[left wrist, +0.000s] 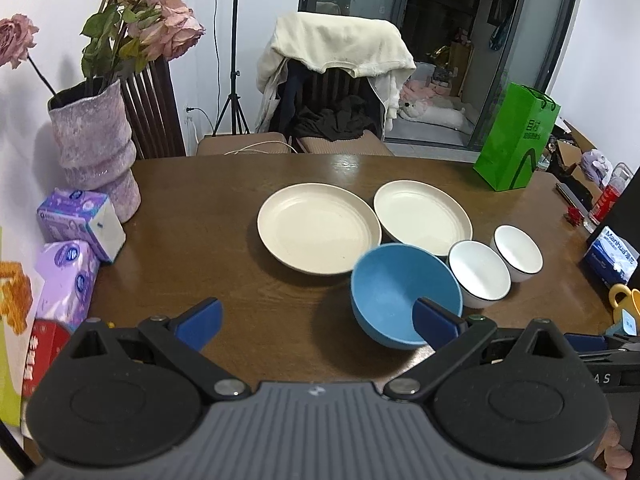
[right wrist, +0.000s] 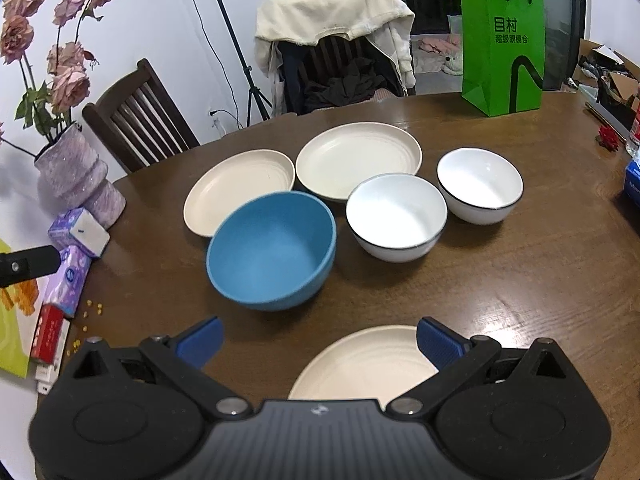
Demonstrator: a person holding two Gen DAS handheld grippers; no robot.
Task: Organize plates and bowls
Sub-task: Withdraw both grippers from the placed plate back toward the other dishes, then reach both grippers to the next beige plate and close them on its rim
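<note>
on the table [right wrist: 520,280], two plates lie side by side toward the far edge, the left plate [right wrist: 240,190] just beside the right plate [right wrist: 358,158]. before them runs a row of three bowls: the large bowl [right wrist: 272,250] at the left, overlapping the near rims of both plates, the middle bowl [right wrist: 396,216] just right of it, and the small bowl [right wrist: 480,186] rightmost, just beside the middle one. a third plate [right wrist: 360,368] lies nearest, well before the row. a vase [right wrist: 76,178] stands at the table's left edge, tissue packs [right wrist: 70,272] before it; a paper bag [right wrist: 502,48] stands at the far right. two chairs [right wrist: 140,120] stand behind the table.
</note>
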